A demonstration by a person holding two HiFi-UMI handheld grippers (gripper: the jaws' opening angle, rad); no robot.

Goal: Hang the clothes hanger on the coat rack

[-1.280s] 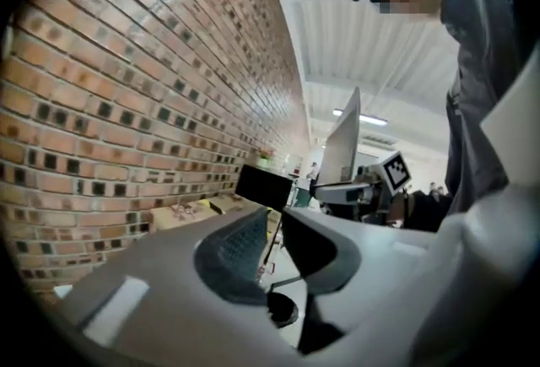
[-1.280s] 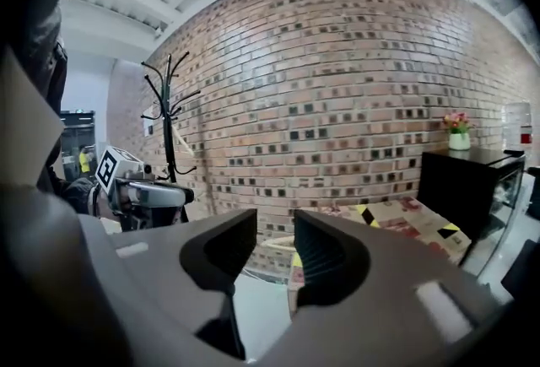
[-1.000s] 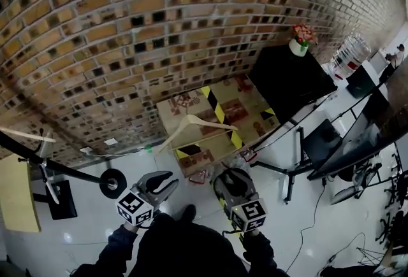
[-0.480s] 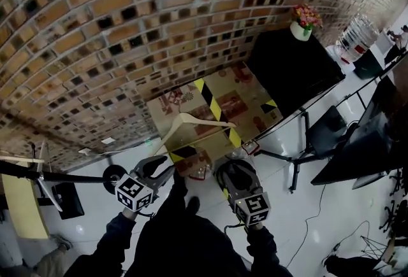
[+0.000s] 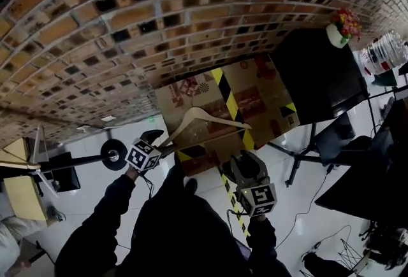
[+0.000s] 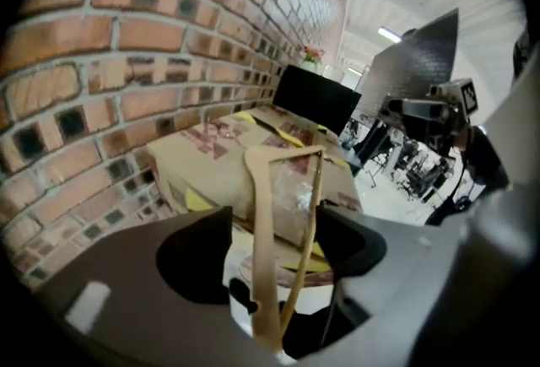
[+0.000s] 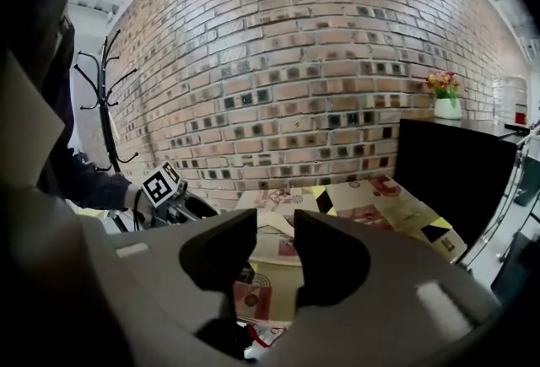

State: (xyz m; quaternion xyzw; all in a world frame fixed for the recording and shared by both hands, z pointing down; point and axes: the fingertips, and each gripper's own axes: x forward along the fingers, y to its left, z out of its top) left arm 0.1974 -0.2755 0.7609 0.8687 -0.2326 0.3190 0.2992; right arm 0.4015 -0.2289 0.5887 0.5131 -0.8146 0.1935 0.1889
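The light wooden clothes hanger point(image 5: 217, 118) lies on the brown cardboard box with yellow-and-black striped tape point(image 5: 258, 94) by the brick wall, not yet lifted. The left gripper point(image 6: 277, 222) has just been opening its fingers. They stand wide apart, with one end of the hanger, broad arm and thin lower bar, in the gap but not pressed.

The main risk, I judge, is a poor bite. Closing this near the tip, or on the thin bar alone, could let the hanger pivot, droop or slide off the box. Its hook cannot be made out, so aiming it later may be awkward.

The black metal coat rack with curved hooks point(image 7: 105, 104) stands well apart, so a loose hold could slip on the way. The right gripper point(image 7: 275, 230) is empty, its fingers only narrowly apart.
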